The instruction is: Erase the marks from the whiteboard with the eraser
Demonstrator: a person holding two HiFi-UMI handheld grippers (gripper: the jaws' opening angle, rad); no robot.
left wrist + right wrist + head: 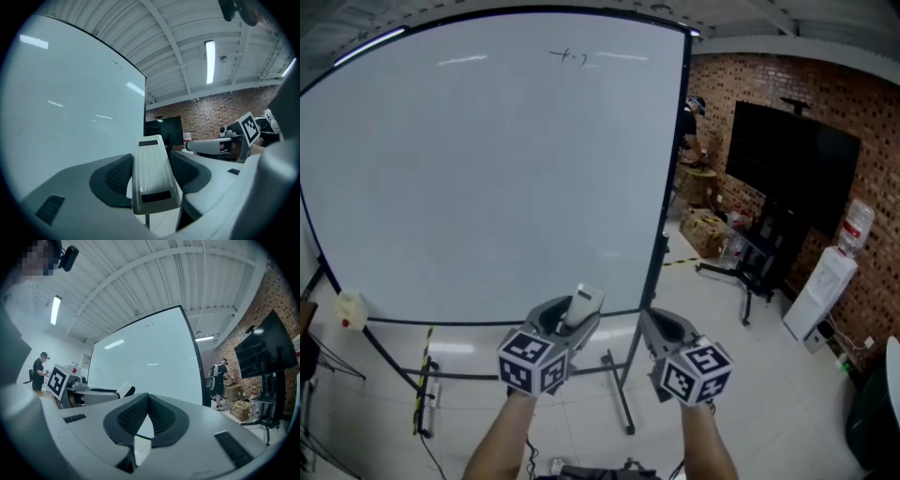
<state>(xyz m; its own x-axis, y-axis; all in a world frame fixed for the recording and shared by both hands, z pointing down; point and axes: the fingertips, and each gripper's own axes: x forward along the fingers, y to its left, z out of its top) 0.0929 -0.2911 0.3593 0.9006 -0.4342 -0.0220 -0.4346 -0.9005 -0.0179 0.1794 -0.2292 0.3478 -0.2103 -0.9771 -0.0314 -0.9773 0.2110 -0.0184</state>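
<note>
While the left gripper (570, 325) pinches the pale ribbed eraser (584, 305) between its jaws, the eraser's long body sticks out of them toward 12 o'clock. The right gripper (659, 328), just beside it at 3 o'clock, has its jaws pressed together on nothing. In the head view both grippers sit at 6 o'clock, by the lower edge of the whiteboard (487, 169), each held out on a bare forearm.

The board stands on a dark frame over a light tiled floor (712, 309) and fills the view from 9 to 12 o'clock. Its face is almost wholly blank. A few small dark marks (570, 56) lie close under its top edge, at about 12 o'clock, well apart from the eraser.

At 3 o'clock from the board a brick wall (862, 112) carries a dark screen (792, 159), and a white water dispenser (825, 286) stands at 4 o'clock. A person (688, 122) is bent over boxes beside the board's right edge.
</note>
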